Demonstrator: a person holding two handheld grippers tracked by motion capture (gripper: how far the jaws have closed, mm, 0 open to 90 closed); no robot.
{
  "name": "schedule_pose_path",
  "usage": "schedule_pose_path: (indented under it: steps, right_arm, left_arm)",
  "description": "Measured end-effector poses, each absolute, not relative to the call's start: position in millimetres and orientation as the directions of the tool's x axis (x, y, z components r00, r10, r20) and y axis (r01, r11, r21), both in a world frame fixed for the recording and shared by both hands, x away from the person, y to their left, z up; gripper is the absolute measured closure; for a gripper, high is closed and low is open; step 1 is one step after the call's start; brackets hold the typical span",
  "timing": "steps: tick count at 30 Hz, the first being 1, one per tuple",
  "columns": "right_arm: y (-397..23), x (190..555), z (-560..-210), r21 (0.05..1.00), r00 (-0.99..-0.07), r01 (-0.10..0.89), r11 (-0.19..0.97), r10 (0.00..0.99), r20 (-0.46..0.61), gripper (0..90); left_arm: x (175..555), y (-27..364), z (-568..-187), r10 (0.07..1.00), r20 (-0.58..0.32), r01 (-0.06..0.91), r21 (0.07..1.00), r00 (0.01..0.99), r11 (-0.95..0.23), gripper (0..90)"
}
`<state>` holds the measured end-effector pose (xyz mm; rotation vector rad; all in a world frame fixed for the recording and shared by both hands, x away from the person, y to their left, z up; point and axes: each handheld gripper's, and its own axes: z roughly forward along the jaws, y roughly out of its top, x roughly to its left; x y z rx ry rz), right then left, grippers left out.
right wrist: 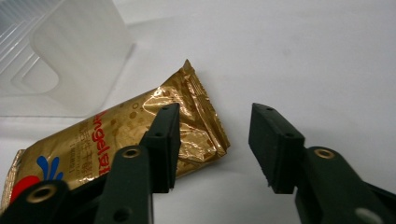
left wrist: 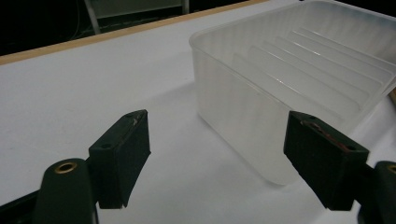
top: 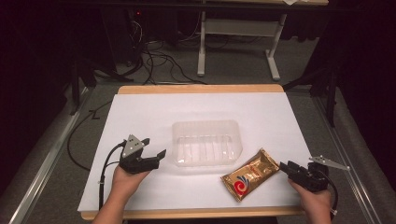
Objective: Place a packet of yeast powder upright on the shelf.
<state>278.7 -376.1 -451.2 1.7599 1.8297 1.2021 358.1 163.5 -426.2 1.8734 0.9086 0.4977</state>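
Note:
A gold foil snack packet [top: 250, 175] with red lettering and a red-and-blue logo lies flat on the white table sheet, right of centre near the front. My right gripper [top: 283, 165] sits just right of it. In the right gripper view the jaws [right wrist: 215, 112] stand apart, with the packet's [right wrist: 116, 135] crimped end partly behind the left jaw and its corner poking into the gap; the pads do not press on it. A clear plastic tray [top: 205, 123] stands empty mid-table. My left gripper [top: 156, 147] is open beside the tray's left front corner [left wrist: 233, 107], nothing between its fingers [left wrist: 123, 154].
The white sheet [top: 154, 112] covers a wooden table whose edge [top: 201, 88] shows at the back and front. Beyond the table, cables [top: 159, 63] lie on the grey floor by a white stand's legs [top: 201, 46]. Dark surroundings flank both sides.

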Motion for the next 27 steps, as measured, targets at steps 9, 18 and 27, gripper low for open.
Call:
schedule_pose_path:
  steps: [9,18,27]
  right_arm:
    - [-382.7,287.8,-464.8,0.677,-0.161,0.692,-0.253,0.859,0.485,41.2]
    - [-384.7,297.8,-474.9,0.614,-0.143,0.732,-0.295,0.815,0.562,39.9]
    - [-390.4,301.0,-480.6,0.567,-0.108,0.742,-0.357,0.772,0.626,43.2]
  left_arm:
    - [351.6,171.6,-423.1,0.779,-0.058,0.374,0.898,0.625,-0.233,23.2]
    - [348.2,177.6,-423.7,0.783,-0.054,0.377,0.895,0.62,-0.237,23.2]
    - [345.3,175.6,-425.2,0.78,-0.039,0.378,0.889,0.625,-0.258,23.2]
